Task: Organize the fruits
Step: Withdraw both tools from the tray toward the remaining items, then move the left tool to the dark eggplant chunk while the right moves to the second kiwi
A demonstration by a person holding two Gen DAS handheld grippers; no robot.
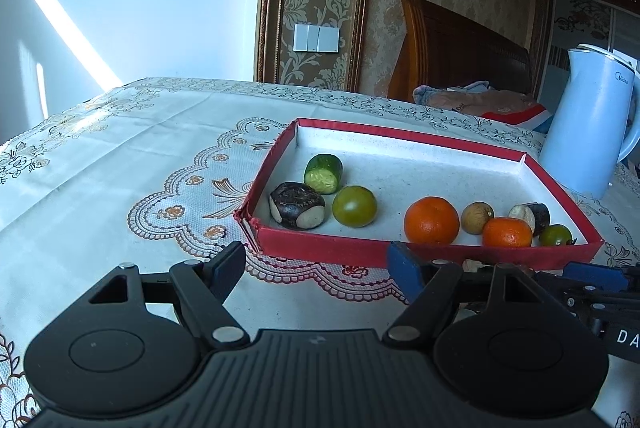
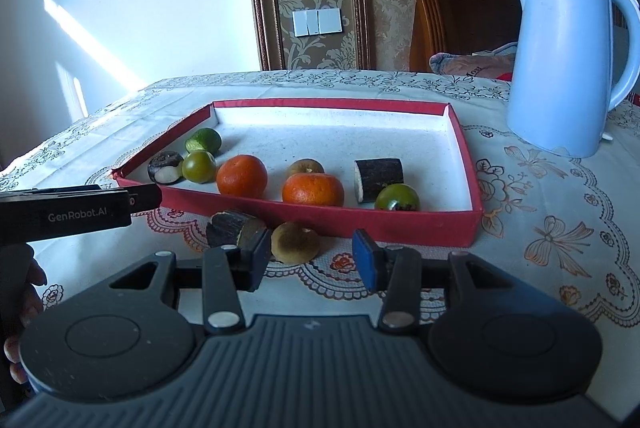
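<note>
Hovering low over the tablecloth, both tongs face the red tray.
Left gripper: jaws standing wide apart with nothing between them, only tablecloth beneath, just short of the tray's near left corner.
Right gripper: jaws parted at a narrower gap, clamping nothing; a brown round fruit lies on the cloth in the gap beyond the fingertips.
Dark cut piece: on the cloth just left of that brown fruit, close beside the left finger; whether it touches the pad is hard to tell.
Red tray: shallow, white-lined, just beyond both loose pieces.
Tray, left end: a cucumber chunk, a dark piece with pale cut ends and a green tomato, close together.
Tray, middle and right: a large orange, a smaller orange, a tan round fruit, another dark cut piece and a second green tomato against the near wall.
Kettle: pale blue, standing on the cloth beyond the tray's right far corner.
Hand: fingers visible at the left edge of the right wrist view, below the other tool.
</note>
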